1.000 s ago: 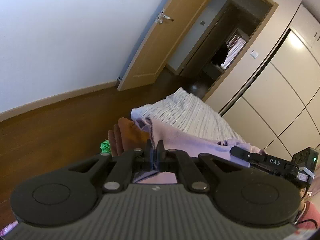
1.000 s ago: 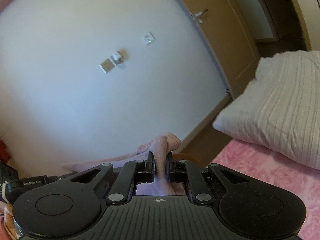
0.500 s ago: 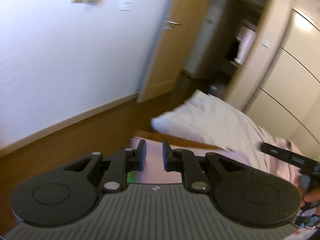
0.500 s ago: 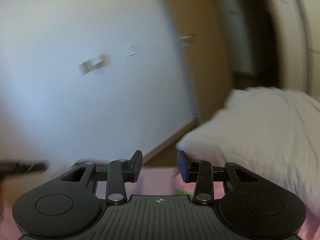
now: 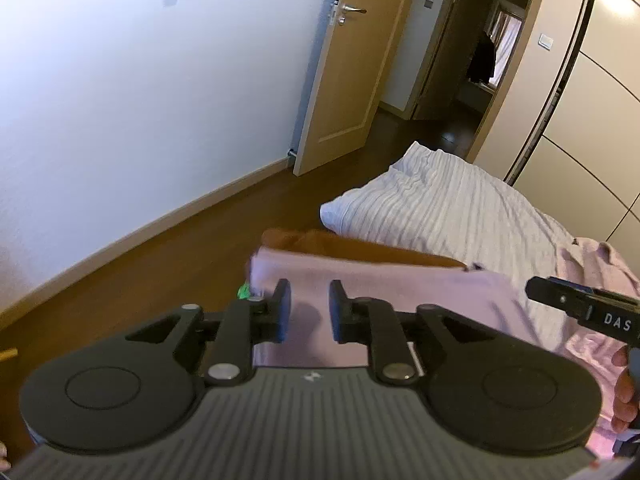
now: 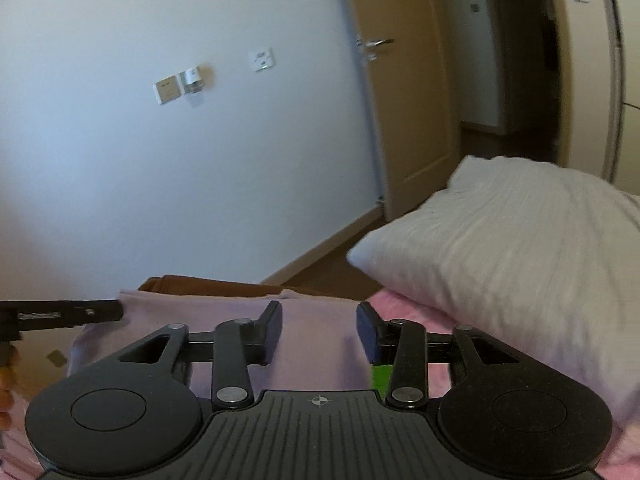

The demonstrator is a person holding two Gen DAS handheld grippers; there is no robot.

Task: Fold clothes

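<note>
White wall (image 5: pixel 140 100) and open door (image 5: pixel 352 60) fill both views; only the left wrist view shows the wardrobe (image 5: pixel 592 112). Beside the striped pillow (image 5: pixel 448 208), the lilac garment (image 5: pixel 380 284) lies flat on the bed. Both jaws have just been opening: left gripper (image 5: pixel 309 308) narrowly parted, right gripper (image 6: pixel 319 330) wide, nothing clamped.

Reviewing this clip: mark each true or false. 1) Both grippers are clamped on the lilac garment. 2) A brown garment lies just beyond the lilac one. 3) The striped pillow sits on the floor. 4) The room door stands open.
1) False. The left gripper and right gripper have just been opening; the lilac garment lies beyond the jaws, unclamped.
2) True: the brown garment shows past its far edge.
3) False. The striped pillow rests on the pink bedcover.
4) True: the door is open.
</note>
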